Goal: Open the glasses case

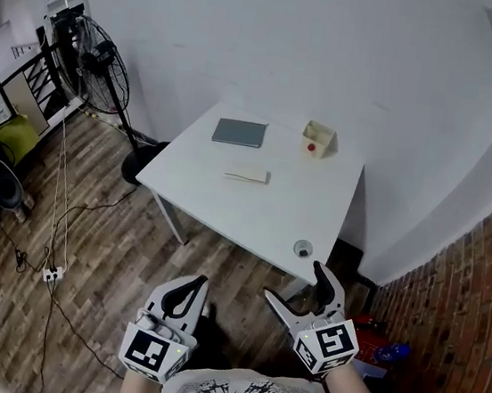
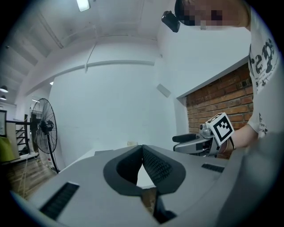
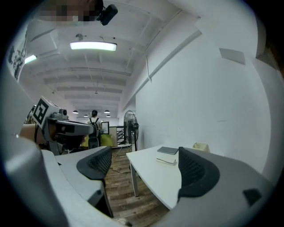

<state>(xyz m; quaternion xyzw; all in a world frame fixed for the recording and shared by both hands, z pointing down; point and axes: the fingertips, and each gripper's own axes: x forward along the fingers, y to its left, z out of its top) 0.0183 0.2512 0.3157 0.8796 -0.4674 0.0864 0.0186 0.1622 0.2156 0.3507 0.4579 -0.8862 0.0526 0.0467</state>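
Note:
A flat grey rectangular case (image 1: 239,133) lies at the far side of the white table (image 1: 227,202). A slim pale oblong item (image 1: 247,175) lies nearer the middle. Which of the two is the glasses case I cannot tell. Both show in the right gripper view, the grey case (image 3: 168,150) behind the pale item (image 3: 166,161). My left gripper (image 1: 193,287) is held short of the table's near edge, shut with nothing in it, jaws meeting at the tips (image 2: 142,149). My right gripper (image 1: 293,281) is just below the near edge, open and empty (image 3: 144,150).
A cream open box (image 1: 319,139) with something red in it stands at the table's far right, and a small round object (image 1: 303,248) sits by the near edge. A pedestal fan (image 1: 101,64) and floor cables are at the left. A brick wall (image 1: 476,293) rises at the right.

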